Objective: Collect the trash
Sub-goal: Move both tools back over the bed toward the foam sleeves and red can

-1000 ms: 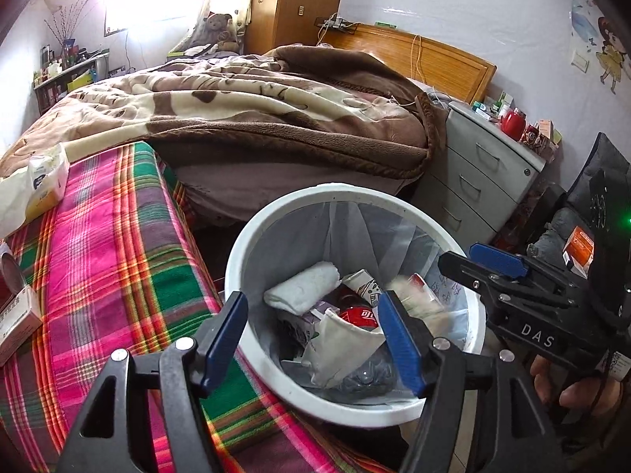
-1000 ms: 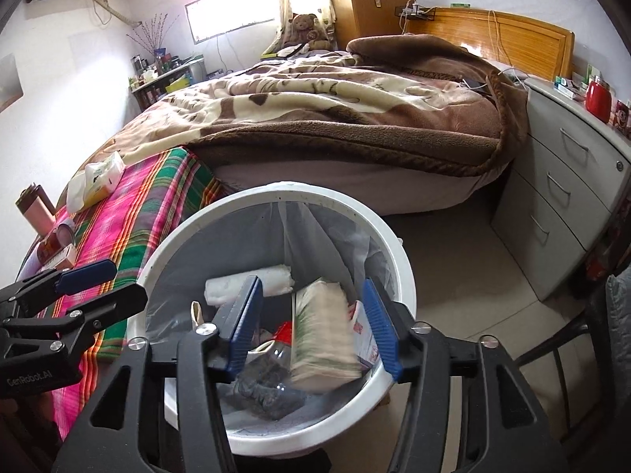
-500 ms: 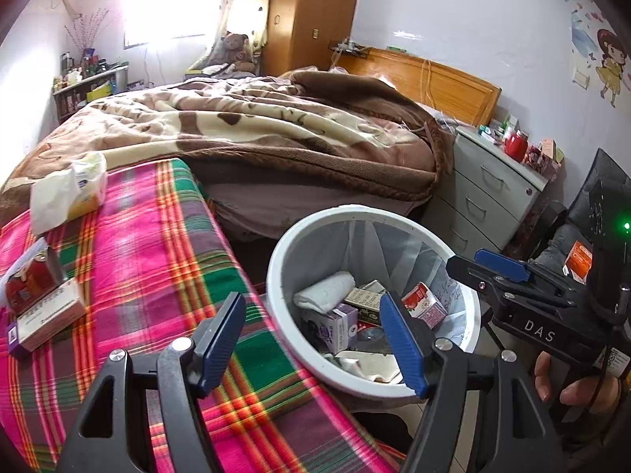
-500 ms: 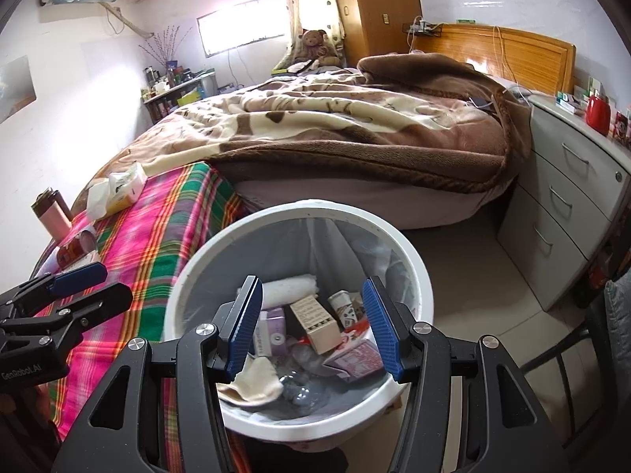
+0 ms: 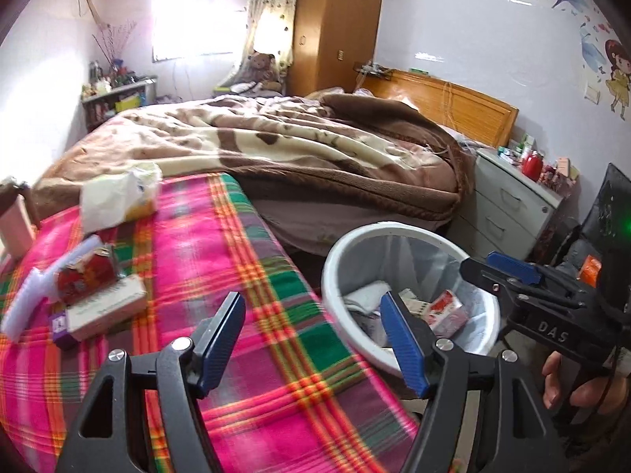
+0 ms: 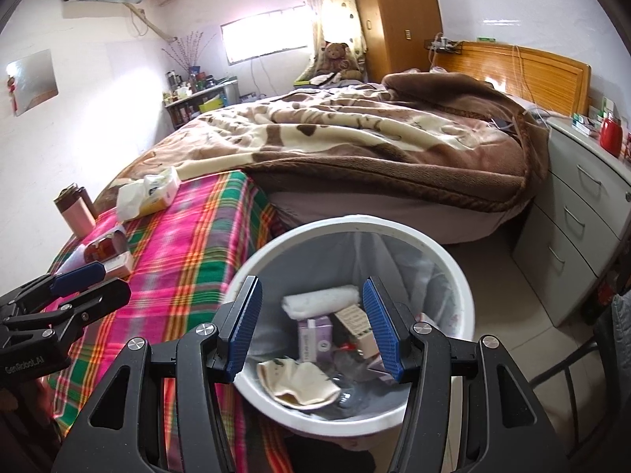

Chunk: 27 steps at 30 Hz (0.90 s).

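A white trash bin [image 6: 453,272] with a grey liner stands beside the plaid-covered table [image 5: 244,268] and holds a rolled tissue [image 6: 319,301], small boxes and crumpled paper. It also shows in the left wrist view [image 5: 335,260]. My right gripper [image 6: 313,331] is open and empty above the bin. My left gripper [image 5: 311,339] is open and empty above the table's right edge. On the table's left lie a red carton [image 5: 84,276], a white box [image 5: 104,309], a white brush [image 5: 47,287] and a tissue pack [image 5: 122,197].
A bed with a brown blanket [image 5: 295,149] lies behind the table. A grey drawer unit [image 6: 572,224] stands to the right of the bin. A pink flask [image 6: 77,211] stands at the table's far left. A black chair [image 6: 568,378] is at the lower right.
The left gripper has swung left from over the bin to over the table edge. A box dropped from the open right gripper into the bin; the right gripper has drawn back a little.
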Each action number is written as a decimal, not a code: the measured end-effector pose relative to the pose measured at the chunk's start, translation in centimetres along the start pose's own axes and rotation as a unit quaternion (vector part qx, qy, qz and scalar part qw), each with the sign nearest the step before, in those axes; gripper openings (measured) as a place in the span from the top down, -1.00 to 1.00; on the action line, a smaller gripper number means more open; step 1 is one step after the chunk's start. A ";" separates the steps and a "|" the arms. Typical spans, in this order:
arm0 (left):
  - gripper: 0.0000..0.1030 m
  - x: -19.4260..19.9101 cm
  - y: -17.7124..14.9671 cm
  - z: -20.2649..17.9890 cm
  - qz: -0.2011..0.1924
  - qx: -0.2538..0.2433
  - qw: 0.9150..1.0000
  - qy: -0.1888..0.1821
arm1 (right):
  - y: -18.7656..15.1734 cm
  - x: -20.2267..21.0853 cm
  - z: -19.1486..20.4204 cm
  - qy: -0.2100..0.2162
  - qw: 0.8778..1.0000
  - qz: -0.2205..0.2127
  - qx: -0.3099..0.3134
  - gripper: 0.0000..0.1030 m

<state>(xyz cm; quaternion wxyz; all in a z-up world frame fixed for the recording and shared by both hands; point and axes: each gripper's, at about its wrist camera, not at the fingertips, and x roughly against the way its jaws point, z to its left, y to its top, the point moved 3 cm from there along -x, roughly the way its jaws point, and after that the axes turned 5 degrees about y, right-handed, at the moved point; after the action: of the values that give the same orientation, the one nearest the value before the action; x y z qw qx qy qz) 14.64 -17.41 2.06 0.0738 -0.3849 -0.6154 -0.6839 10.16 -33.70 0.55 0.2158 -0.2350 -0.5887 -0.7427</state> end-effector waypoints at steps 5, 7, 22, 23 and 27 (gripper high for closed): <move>-0.42 0.8 -0.2 2.2 -0.007 0.010 1.000 0.016 | 0.1 -0.3 1.9 0.015 1.000 -0.007 0.007 -0.15; -0.42 1.2 -0.3 3.2 -0.010 0.016 1.000 0.022 | 0.2 -0.6 2.6 0.022 1.000 -0.009 0.009 -0.16; -0.45 3.2 -1.5 10.9 -0.020 0.060 0.995 0.074 | 0.5 -2.4 8.3 0.077 0.996 -0.002 0.046 -0.17; -0.45 3.3 -1.7 11.8 -0.019 0.065 0.995 0.079 | 0.5 -2.6 8.8 0.082 0.995 0.001 0.051 -0.17; -0.45 3.5 -2.2 14.6 -0.017 0.079 0.992 0.099 | 0.7 -3.6 10.8 0.103 0.992 0.007 0.069 -0.17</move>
<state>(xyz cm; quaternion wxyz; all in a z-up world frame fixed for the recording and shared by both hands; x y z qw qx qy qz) 17.30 -2.46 1.67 0.1533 -0.2977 -0.6637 -0.6689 14.47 -23.16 0.98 0.2960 -0.1462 -0.6119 -0.7188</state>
